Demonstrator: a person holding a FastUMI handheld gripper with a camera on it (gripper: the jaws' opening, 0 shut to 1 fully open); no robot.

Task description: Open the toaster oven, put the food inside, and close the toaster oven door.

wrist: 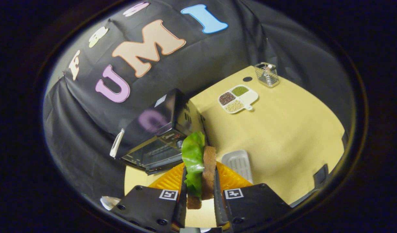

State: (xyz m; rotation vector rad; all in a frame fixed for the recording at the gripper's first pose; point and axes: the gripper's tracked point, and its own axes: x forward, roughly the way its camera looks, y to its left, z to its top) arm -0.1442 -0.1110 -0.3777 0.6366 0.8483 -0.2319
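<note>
My gripper (200, 181) is shut on a sandwich (200, 165) of brown bread with a green lettuce leaf, held upright between both fingers above the table. A black toaster oven (156, 132) stands just beyond the fingers to the left, with its door swung down open and the dark cavity showing. An orange ribbed mat (231, 178) lies under the sandwich, right ahead of the fingers.
A small white ribbed tray (239, 163) lies beside the orange mat on the tan table (282, 129). Farther off sit a white divided dish of grains (238, 98) and a clear holder (266, 74). Black cloth walls the booth behind the oven.
</note>
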